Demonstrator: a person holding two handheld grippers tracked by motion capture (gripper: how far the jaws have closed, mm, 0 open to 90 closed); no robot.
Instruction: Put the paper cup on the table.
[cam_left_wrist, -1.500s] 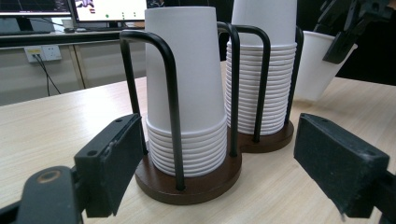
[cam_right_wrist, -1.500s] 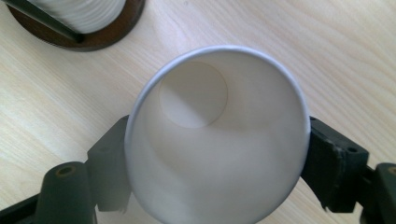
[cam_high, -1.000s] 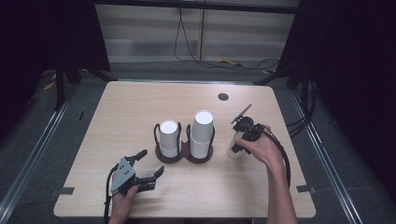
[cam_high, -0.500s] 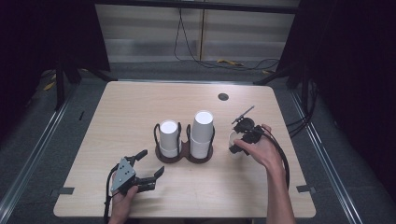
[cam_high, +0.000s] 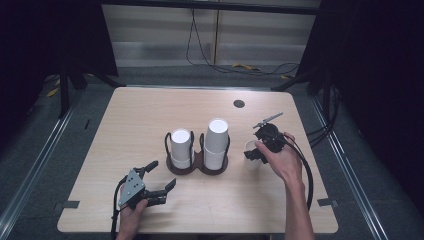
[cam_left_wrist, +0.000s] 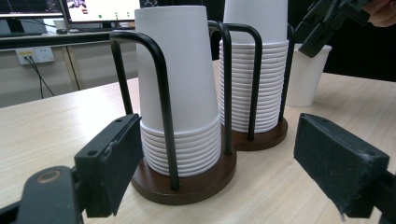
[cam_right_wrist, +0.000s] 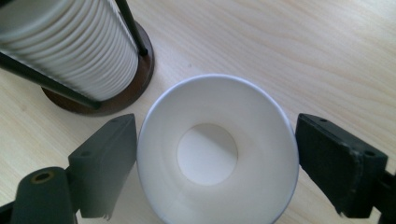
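Straddling one upright cup (cam_right_wrist: 217, 151), right gripper (cam_high: 254, 154) fingers spread, not touching it.
Two cup stacks (cam_high: 217, 142) in one holder (cam_high: 196, 165); left gripper (cam_high: 159, 176) released, near-left on table (cam_high: 150, 110).

Two black hand-held grippers, bare forearms

The left gripper (cam_high: 156, 176) carries a grey three-cornered plate with small holes; the right gripper (cam_high: 253, 154) trails a black cable. Each has blocky black jaws with flat pads and a brass-ringed screw hole.

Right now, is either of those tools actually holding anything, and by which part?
Nothing is held. The right tool is open, its jaws either side of the rim of a single paper cup standing on the table. The left tool is open too, empty.
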